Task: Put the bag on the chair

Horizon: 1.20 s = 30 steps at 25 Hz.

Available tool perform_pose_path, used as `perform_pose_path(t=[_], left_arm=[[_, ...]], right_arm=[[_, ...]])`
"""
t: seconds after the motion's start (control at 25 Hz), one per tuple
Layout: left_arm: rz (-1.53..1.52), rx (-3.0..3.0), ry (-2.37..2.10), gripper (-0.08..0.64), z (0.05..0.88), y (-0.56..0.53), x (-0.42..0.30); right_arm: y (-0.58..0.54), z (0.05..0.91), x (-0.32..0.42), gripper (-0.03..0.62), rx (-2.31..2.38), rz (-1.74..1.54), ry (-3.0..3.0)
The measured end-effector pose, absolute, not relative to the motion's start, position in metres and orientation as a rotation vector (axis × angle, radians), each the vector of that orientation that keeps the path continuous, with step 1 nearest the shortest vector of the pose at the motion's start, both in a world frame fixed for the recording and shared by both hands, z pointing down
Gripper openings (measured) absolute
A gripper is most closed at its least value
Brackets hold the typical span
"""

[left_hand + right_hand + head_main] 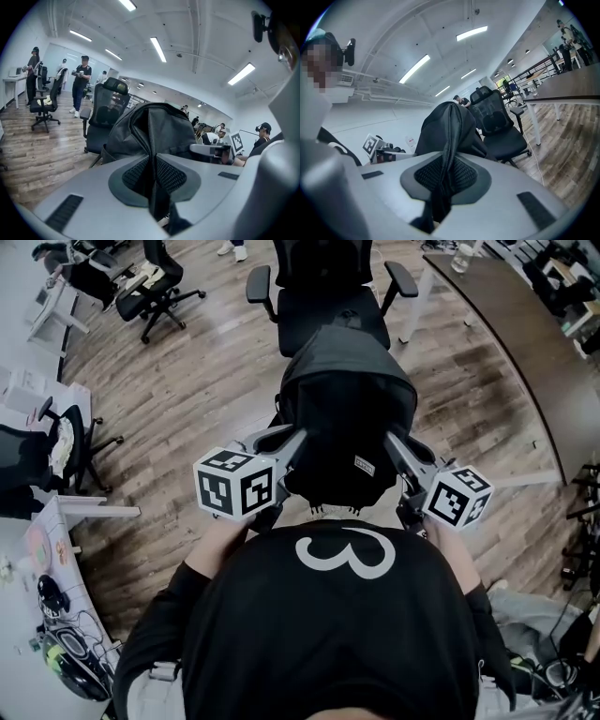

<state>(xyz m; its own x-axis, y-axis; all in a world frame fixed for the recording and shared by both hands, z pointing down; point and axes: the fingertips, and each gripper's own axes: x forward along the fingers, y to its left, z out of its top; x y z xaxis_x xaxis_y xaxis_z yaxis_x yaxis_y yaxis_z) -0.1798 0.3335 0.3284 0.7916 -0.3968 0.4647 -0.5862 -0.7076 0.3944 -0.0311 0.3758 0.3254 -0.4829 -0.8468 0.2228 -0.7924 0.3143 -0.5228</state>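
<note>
the bag (342, 418) hangs between the left tool (152, 176) and right tool (443, 180), each clamped on its fabric.

The person wears a black shirt (328, 634) with a white looped mark (343, 554) on it. The left gripper (151, 161) and right gripper (446, 171) are smooth grey shells, with black meshed pads (171, 174) at the claw tips and a white cube (234, 484) of black square markers behind each claw.
</note>
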Motion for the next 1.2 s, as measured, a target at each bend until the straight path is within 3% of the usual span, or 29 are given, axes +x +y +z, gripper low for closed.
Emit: perform_pose_path(t=[0.72,1.2], left_arm=[[0.473,2.492,-0.685,0.059,0.321,0.321,-0.129],[0.510,2.480,-0.622,0.058,0.335,0.249,-0.095]], right_arm=[[0.367,0.318,0.021,0.055,-1.584,-0.847,2.432],[0.300,0.328,0.053,0.055,-1.625,-0.883,2.386]])
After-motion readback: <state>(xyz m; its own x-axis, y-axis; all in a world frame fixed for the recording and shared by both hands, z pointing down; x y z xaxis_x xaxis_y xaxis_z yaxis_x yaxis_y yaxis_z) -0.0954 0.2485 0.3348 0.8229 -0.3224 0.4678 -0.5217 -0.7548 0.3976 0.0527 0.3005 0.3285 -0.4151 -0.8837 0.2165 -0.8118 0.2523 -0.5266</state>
